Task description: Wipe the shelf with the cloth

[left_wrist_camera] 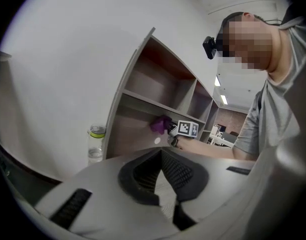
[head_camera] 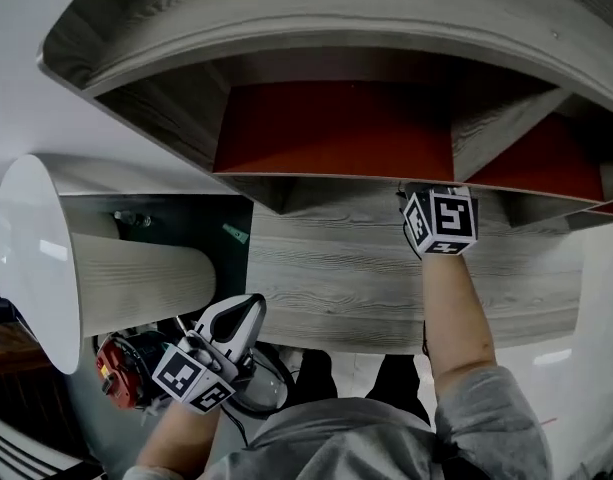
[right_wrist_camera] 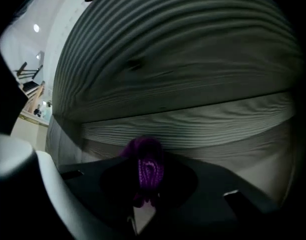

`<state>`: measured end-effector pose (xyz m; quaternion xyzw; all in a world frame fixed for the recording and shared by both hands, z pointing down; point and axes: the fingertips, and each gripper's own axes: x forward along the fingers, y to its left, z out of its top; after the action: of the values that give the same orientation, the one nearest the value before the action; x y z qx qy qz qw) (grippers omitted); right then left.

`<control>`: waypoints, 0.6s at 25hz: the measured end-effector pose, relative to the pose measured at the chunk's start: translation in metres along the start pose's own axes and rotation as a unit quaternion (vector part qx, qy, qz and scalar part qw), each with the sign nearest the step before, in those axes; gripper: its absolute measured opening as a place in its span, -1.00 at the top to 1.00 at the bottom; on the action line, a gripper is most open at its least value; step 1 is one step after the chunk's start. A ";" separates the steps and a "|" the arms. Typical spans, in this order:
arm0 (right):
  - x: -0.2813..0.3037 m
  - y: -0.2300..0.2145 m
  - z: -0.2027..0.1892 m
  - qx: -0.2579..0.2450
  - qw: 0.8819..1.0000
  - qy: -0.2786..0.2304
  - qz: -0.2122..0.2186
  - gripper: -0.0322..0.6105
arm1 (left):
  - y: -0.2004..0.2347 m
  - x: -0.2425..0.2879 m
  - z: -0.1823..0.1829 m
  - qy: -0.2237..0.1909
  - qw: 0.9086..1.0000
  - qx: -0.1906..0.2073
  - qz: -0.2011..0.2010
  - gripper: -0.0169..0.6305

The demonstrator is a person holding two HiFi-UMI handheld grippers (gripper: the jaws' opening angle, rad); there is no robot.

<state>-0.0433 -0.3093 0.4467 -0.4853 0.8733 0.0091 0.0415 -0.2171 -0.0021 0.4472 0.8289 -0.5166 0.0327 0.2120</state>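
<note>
Purple cloth [right_wrist_camera: 143,153] pinched in right gripper [right_wrist_camera: 145,184], held against wooden shelf [head_camera: 326,278] for wiping; left gripper [left_wrist_camera: 161,158] pressed together (empty), parked below shelf, out of the way.

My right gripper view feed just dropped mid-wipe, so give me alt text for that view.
The right gripper is shut on a bunched purple cloth, which sticks out from between its dark jaws. Close ahead, the grey wood-grain shelf fills most of the dim picture.
</note>
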 end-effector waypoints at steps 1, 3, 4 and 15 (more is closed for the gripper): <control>-0.014 -0.036 0.001 0.001 1.000 0.001 -0.030 0.71 | -0.009 0.009 -0.002 0.006 1.000 0.001 -0.009 0.91; -0.040 -0.104 0.000 0.004 0.996 0.006 -0.091 0.71 | -0.027 0.026 -0.007 0.018 0.999 0.005 -0.026 0.91; -0.051 -0.134 0.000 0.006 0.993 0.008 -0.118 0.71 | -0.035 0.034 -0.010 0.024 0.999 0.008 -0.034 0.91; -0.105 -0.275 0.003 0.034 0.957 0.030 -0.287 0.71 | -0.080 0.069 -0.029 0.045 0.996 0.017 -0.077 0.91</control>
<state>0.2451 -0.3657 0.4588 -0.7142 0.6976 -0.0473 0.0320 -0.1107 -0.0190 0.4667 0.8672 -0.4408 0.0622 0.2232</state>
